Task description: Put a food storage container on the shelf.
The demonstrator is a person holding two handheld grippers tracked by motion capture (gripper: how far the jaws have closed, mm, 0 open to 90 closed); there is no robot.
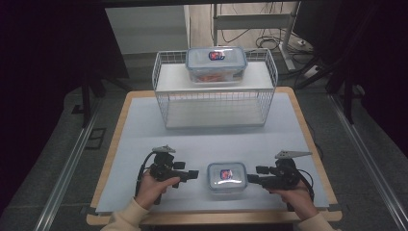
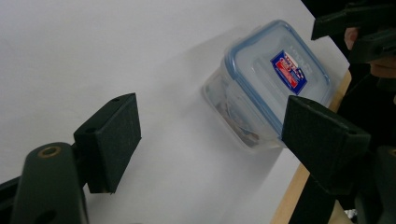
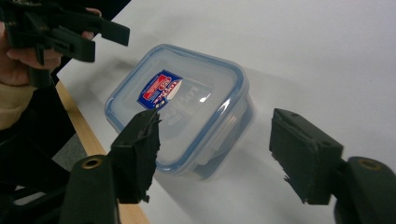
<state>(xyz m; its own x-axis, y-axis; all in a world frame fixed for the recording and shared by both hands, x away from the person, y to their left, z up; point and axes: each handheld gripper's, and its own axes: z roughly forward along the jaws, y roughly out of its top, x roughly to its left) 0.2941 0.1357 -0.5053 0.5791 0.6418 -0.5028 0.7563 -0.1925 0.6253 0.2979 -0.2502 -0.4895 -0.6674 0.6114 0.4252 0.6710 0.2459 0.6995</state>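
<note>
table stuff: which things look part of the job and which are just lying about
Likely in use:
small box, between both grippers
left hand-held gripper, open
right hand-held gripper, open

Possibly next, otherwise idle:
wire rack
large box on top of it

A small lidded food container [image 1: 226, 178] sits on the desk [image 1: 144, 134] near its front edge, between the left gripper [image 1: 190, 174] on its left and the right gripper [image 1: 255, 176] on its right. Behind, at the far edge, stands a wire basket [image 1: 214, 103], with a larger lidded food container [image 1: 216, 63] on its top shelf.
</note>
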